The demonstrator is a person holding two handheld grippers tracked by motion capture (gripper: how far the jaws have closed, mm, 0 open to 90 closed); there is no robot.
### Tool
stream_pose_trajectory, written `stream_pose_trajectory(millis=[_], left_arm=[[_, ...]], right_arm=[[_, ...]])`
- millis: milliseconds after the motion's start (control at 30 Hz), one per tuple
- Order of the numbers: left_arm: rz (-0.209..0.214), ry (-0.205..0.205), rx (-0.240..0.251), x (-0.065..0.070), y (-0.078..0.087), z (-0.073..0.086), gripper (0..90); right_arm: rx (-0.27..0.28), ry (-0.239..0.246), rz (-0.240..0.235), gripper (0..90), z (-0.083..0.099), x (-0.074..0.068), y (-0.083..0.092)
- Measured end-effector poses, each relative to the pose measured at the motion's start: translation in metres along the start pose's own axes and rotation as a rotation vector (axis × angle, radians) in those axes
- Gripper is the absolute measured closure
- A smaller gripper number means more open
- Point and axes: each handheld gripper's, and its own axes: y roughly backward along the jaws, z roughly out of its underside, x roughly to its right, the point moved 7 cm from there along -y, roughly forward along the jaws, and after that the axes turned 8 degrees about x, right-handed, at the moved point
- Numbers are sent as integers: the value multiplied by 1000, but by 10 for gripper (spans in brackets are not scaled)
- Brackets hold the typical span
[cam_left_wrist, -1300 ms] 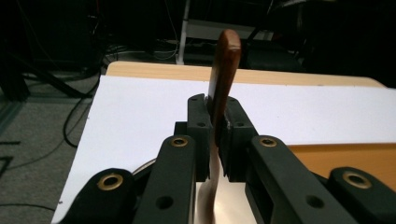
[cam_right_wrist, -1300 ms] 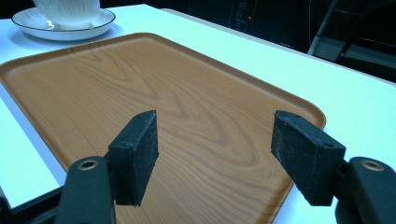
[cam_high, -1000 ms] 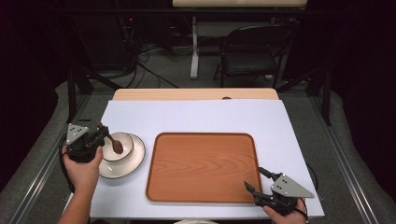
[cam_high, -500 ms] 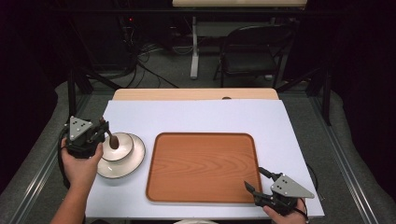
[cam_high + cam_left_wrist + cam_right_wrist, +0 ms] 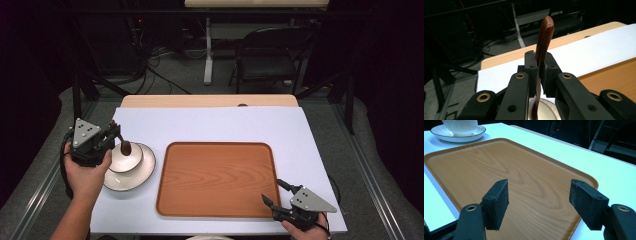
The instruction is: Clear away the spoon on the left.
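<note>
- Right gripper view, nearest first: the right gripper (image 5: 539, 202) has its two black jaws standing wide apart with nothing between them, and its pads hang just above the near edge of the wooden tray (image 5: 499, 167), touching nothing.
- From the high view, the right gripper (image 5: 274, 192) sits at the near right corner of the tray (image 5: 215, 175), with its fingertips over the tray's rim; the hand that holds it is cut off by the bottom of the frame.
- Left gripper view shows the left gripper (image 5: 539, 72) with its jaws drawn narrow, clamped on the handle of a dark brown wooden spoon (image 5: 545, 37). The handle stands nearly upright between the pads, its rounded end rising well above them.
- Below the pads the spoon runs down toward a white bowl (image 5: 546, 110); the spoon's lower end is cut off by the frame's bottom edge, so its tip cannot be made out here.
- In the high view the left gripper (image 5: 119, 140) is held above the left side of the white mat (image 5: 210, 125), and the spoon (image 5: 126, 147) shows as a small dark shape over the bowl (image 5: 125, 159).
- That bowl rests on a white saucer (image 5: 137, 175) just left of the tray. Whether the spoon touches the bowl cannot be told.
- Farther back, the bare wooden tabletop (image 5: 200, 101) shows past the mat's far edge.
- Beyond the table a dark folding chair (image 5: 265, 55) and cables lie in deep shadow, hard to make out.
</note>
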Motion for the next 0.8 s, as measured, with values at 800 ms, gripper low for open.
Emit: stream_pose_trajectory(millis=[800], left_arm=[[255, -25, -24, 64, -4, -19, 843]], right_arm=[[1, 1, -1, 318, 0, 0, 1]])
